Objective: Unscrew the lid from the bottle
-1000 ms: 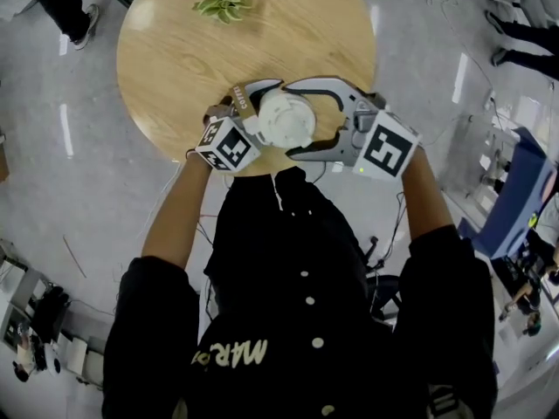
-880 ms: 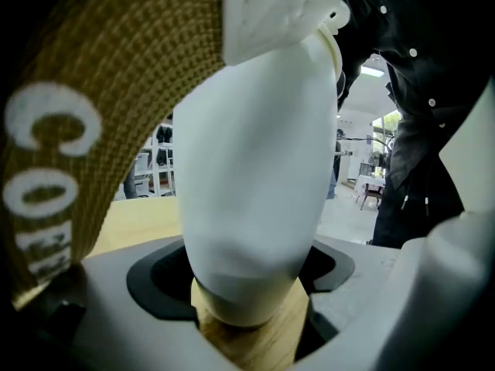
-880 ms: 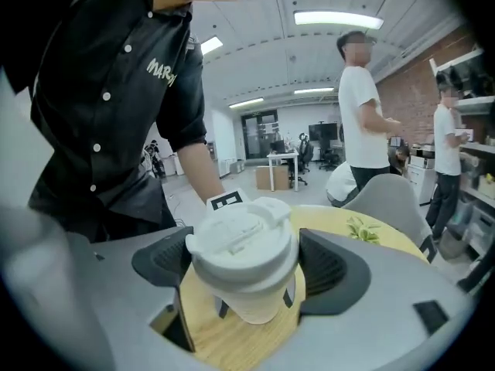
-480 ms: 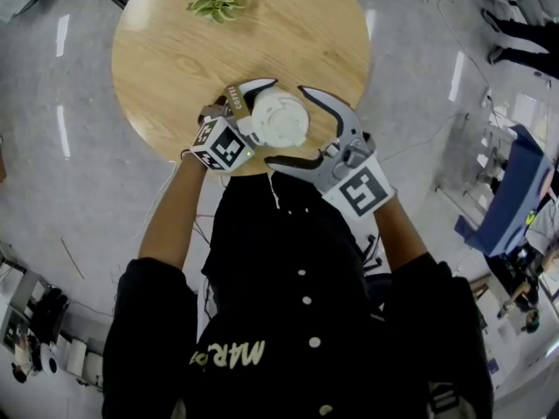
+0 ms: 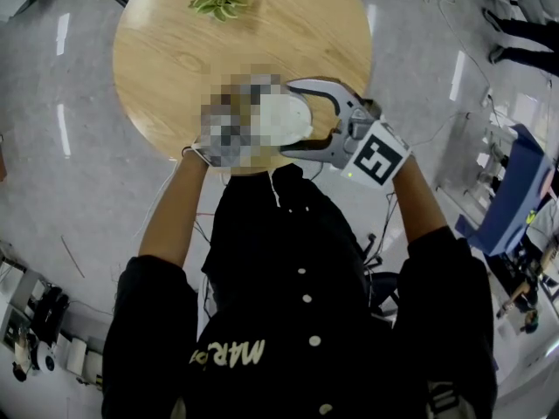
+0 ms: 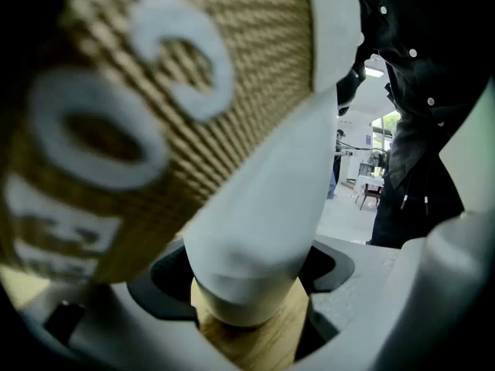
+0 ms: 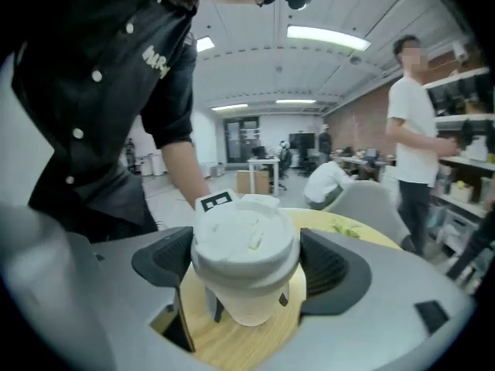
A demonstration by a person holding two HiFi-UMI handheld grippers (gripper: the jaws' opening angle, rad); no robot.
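So the bottle [image 6: 263,207] here is really more of a coffee-cup shape. It's white and tapers toward the base, with a brown ribbed sleeve [image 6: 155,91] round the upper body and a white sip-style lid [image 7: 246,234] on top. It's at the near edge of the round wooden table [image 5: 175,51], right in front of the person (can't tell whether the base rests on the wood or hangs just above it). The left gripper [image 6: 246,275] is clamped on the bare white lower body, pads tight on both sides. The right gripper [image 7: 247,263] has its jaws standing wide, but they have just been closing. The lid is between them with the ribbed pads up against its rim on either side, so I read that as a grip on the lid. Handling-wise, my guess is that it's light, probably near empty, with smooth, slightly slick walls that may flex if squeezed hard. So the body hold wants to be firm but not crushing. The sleeve would likely give better friction than the bare white part, where the bottle could spin inside the pads. The lid rim looks stiff enough to take the twist. Best to hold it square across the widest part and keep it level, or it'll pop out of the pads.
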